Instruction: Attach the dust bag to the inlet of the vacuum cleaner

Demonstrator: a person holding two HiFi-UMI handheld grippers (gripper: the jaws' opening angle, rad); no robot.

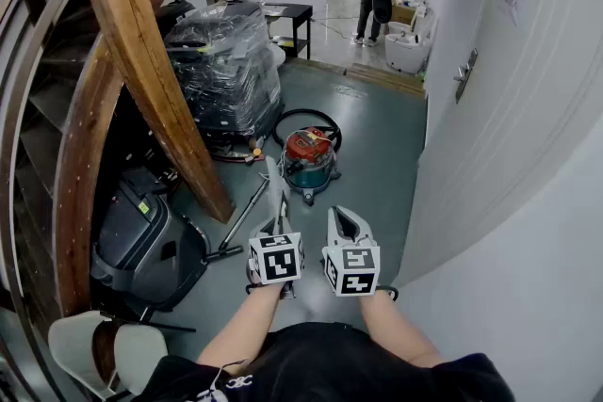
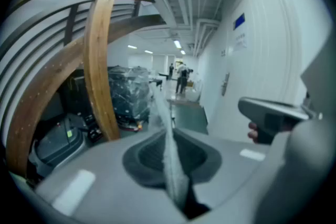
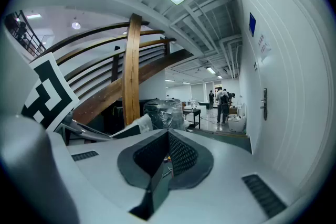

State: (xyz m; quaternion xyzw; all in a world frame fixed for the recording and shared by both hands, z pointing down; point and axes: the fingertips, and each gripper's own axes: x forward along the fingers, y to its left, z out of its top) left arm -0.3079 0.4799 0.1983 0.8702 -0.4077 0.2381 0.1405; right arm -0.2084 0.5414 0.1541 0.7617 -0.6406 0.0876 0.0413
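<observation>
Standing beside the person, head view first: the left gripper (image 1: 274,223) is clamped on the white dust bag (image 1: 272,188), which is seen edge-on. The red-topped vacuum cleaner (image 1: 309,159) sits on the floor (image 1: 377,136) well ahead, and its inlet cannot be made out.

Left gripper view: only a thin edge of the bag is pinched. In my judgement it could slip or tear.

Right gripper view: the right gripper (image 3: 167,138) has its jaws together and is empty. The vacuum cleaner is not clearly visible here.

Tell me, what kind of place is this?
Likely a storage corner of a big indoor hall: it sits under a wooden staircase, with plastic-wrapped machines and a red-topped vacuum cleaner parked nearby.
</observation>
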